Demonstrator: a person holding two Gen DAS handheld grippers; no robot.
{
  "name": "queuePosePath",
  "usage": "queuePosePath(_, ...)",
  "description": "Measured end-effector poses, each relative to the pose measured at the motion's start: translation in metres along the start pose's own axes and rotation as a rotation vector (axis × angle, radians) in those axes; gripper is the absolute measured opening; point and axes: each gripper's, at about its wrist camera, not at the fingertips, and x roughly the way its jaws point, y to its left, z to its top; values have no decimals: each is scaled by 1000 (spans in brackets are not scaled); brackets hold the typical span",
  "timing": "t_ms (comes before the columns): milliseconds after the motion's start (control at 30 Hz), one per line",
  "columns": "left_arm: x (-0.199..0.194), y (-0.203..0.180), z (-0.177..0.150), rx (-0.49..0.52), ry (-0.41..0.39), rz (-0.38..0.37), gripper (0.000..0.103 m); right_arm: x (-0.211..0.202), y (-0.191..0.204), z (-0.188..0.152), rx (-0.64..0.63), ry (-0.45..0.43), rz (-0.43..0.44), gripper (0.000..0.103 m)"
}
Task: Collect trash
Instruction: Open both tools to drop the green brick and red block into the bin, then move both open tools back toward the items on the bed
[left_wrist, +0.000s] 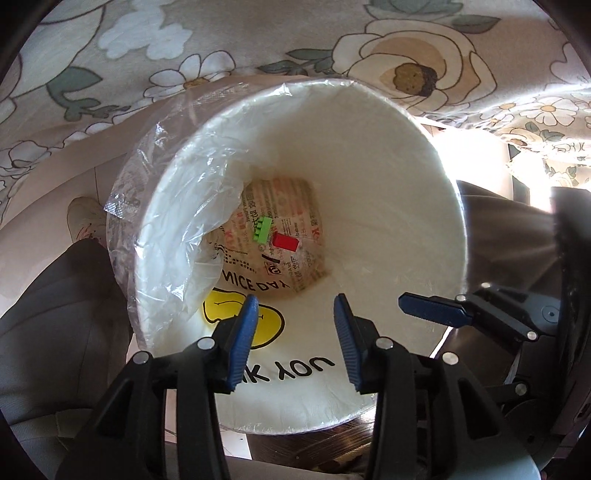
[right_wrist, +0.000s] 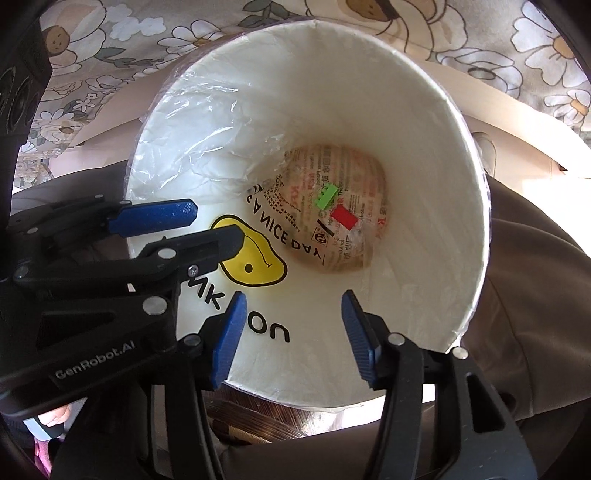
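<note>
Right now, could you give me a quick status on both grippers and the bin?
Left gripper open, empty. Right gripper open, empty. Green brick and red brick lie in the lined bin. Nothing blocking.

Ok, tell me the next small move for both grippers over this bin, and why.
Probably lift both clear of the bin. The left gripper and right gripper hang open and empty, and the green brick and red brick already lie at the bottom.

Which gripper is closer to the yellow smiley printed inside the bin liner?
Left. The left gripper hangs right over the yellow smiley; the right gripper sits beside it, nearer the bin's middle.
</note>
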Motion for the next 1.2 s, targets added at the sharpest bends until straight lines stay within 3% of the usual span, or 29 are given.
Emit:
queuePosePath(300,-37,5,-12,17,-69,34,49,-20,18,-14,-81,-38,-33,55)
queuePosePath(600,-125,3,-40,34,-224,38,54,-80,33,-45,-222,-118,-92,54)
queuePosePath(867,-220,-20,-71,52,-433,118,66,-172,37,-70,-265,-295,-127,54)
queuePosePath(1000,-266,-35,-82,70,-558,168,85,-215,44,-77,-265,-393,-116,54)
queuePosePath(1200,-323,-45,-75,100,-668,232,89,-275,57,-80,-292,-524,-130,60)
